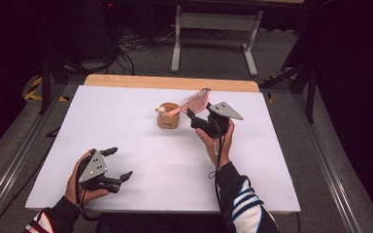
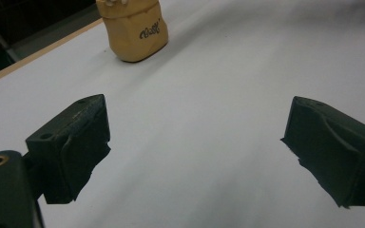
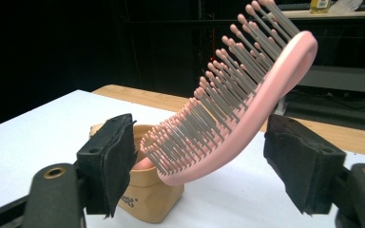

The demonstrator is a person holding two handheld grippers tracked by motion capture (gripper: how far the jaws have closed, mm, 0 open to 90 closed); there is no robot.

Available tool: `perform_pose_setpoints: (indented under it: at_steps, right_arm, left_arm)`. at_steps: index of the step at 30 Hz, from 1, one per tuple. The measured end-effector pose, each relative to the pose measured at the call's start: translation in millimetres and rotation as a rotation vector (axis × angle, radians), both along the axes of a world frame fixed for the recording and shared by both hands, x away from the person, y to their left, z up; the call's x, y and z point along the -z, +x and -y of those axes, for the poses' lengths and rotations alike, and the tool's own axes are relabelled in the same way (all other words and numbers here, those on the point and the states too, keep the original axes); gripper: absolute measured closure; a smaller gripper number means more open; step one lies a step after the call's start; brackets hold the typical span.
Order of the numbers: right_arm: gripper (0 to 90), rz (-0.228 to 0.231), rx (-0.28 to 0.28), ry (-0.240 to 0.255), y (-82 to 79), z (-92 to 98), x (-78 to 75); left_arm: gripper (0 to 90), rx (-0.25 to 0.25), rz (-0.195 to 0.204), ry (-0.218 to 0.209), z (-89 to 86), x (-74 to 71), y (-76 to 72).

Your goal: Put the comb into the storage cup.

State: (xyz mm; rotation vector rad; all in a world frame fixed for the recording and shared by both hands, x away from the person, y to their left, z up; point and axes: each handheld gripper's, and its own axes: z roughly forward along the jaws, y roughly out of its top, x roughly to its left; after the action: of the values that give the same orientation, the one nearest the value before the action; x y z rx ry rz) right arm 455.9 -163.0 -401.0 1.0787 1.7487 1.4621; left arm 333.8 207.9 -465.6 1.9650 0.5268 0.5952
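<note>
My right tool (image 1: pixel 193 115) stood with its jaws spread, and the pink hairbrush (image 3: pixel 237 118) lay between them; neither pad (image 3: pixel 114 161) pressed on it, a gap showing on each side in the right gripper view. The brush leaned up and away, bristles turned toward the left pad, with its lower end inside the tan cup (image 3: pixel 147 199). In the high view, my right hand (image 1: pixel 218 141) held this tool just to the right of the cup (image 1: pixel 168 116), the brush head (image 1: pixel 195 99) rising above the jaws and the handle end resting at the cup's rim.

My left tool (image 1: pixel 118 163) rested low near the front left of the white surface (image 1: pixel 141 145), jaws spread wide with nothing between them. The left gripper view showed bare surface (image 2: pixel 209 118) between its two pads and the tan cup (image 2: pixel 135 31) well apart, farther along the surface. My left hand (image 1: pixel 77 182) gripped the tool body from behind.
</note>
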Motion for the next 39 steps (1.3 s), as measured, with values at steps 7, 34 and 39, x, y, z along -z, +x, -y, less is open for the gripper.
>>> perform_pose_setpoints:
  at_steps: [7,34,39]
  right_arm:
    - [23.2,0.002,0.006,-0.006,-2.4,0.6,0.4]
    - [17.5,0.046,-0.033,-0.068,-23.6,-0.5,4.6]
    - [17.0,0.045,-0.043,-0.074,-27.1,0.5,7.9]
  left_arm:
    - [8.9,0.000,0.000,0.001,0.1,0.1,0.0]
    - [8.9,-0.001,-0.006,-0.003,0.8,1.2,0.5]
    - [8.9,-0.001,-0.007,-0.002,1.1,1.3,0.6]
